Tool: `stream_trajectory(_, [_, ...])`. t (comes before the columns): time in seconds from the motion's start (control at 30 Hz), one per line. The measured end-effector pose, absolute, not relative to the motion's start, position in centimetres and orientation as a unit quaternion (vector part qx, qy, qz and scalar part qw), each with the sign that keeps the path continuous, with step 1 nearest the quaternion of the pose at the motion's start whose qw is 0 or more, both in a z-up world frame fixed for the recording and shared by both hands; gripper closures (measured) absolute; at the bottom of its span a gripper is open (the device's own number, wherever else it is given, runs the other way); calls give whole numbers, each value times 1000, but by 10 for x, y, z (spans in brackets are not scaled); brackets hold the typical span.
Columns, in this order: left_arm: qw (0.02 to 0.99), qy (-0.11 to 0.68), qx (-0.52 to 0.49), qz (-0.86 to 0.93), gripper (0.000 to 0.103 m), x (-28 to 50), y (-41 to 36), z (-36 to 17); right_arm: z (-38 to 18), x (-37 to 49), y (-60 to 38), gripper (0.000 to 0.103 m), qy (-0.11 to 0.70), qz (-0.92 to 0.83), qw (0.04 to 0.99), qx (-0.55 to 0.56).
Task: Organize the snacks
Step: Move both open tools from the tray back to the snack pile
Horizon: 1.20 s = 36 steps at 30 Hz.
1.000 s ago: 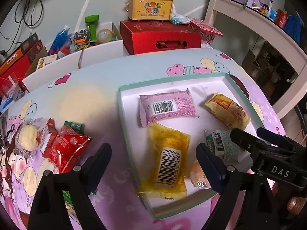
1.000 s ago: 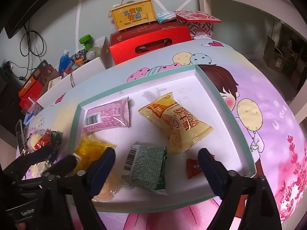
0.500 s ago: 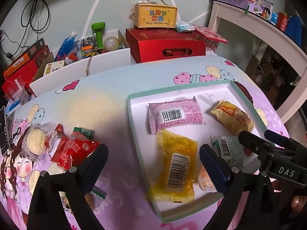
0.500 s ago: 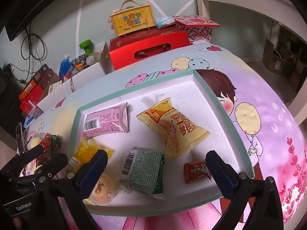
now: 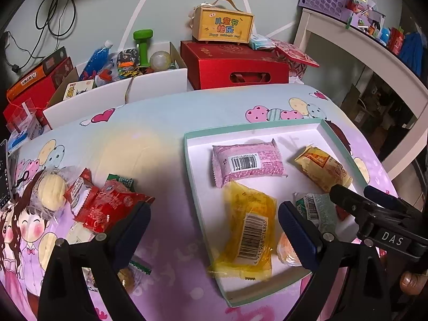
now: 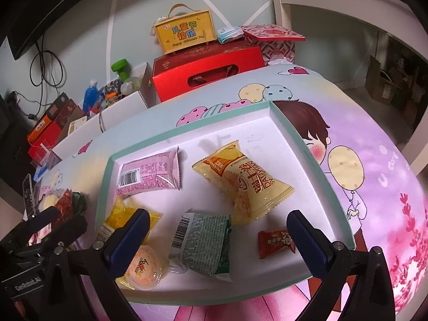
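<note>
A white tray with a teal rim (image 5: pixel 188 160) (image 6: pixel 307 147) lies on the cartoon tablecloth. In it are a pink packet (image 5: pixel 248 161) (image 6: pixel 149 174), a yellow barcoded packet (image 5: pixel 248 219), a pale yellow packet (image 6: pixel 243 182), a green packet (image 6: pixel 203 240), a jelly cup (image 6: pixel 144 267) and a small red candy (image 6: pixel 275 240). My left gripper (image 5: pixel 214 230) is open over the tray's left rim, holding nothing. My right gripper (image 6: pixel 218 232) is open above the green packet, not touching it. Loose snacks lie left of the tray: a red packet (image 5: pixel 107 208) and a wrapped bun (image 5: pixel 50 190).
Behind the table stand a red gift box (image 5: pixel 235 67) with a yellow carry box (image 5: pixel 224 25) on top, and a white bin (image 5: pixel 115 91) of bottles and toys. A white shelf (image 5: pixel 361 48) runs along the right. A phone (image 5: pixel 4 176) lies at the table's left edge.
Both grippers' jaws have spread a little wider. The left view has drawn back slightly. The snacks in the tray and on the cloth have not moved.
</note>
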<state>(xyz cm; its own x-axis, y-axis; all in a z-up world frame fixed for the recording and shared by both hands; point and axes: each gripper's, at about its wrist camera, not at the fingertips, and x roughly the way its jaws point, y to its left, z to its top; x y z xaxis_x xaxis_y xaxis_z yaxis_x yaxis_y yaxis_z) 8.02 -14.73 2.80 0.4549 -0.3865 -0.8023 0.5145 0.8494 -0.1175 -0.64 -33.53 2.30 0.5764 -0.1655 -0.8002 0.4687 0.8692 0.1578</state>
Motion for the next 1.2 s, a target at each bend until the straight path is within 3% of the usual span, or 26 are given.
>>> stream_trajectory(0.47, [853,464,59,-230,7,84,-98,29,32,5,-306,0,415,-146,883,165])
stream_trajectory(1.2, [868,489,-49,-69,7,99,65,13,30,42,-190,0,431,-23,895,111])
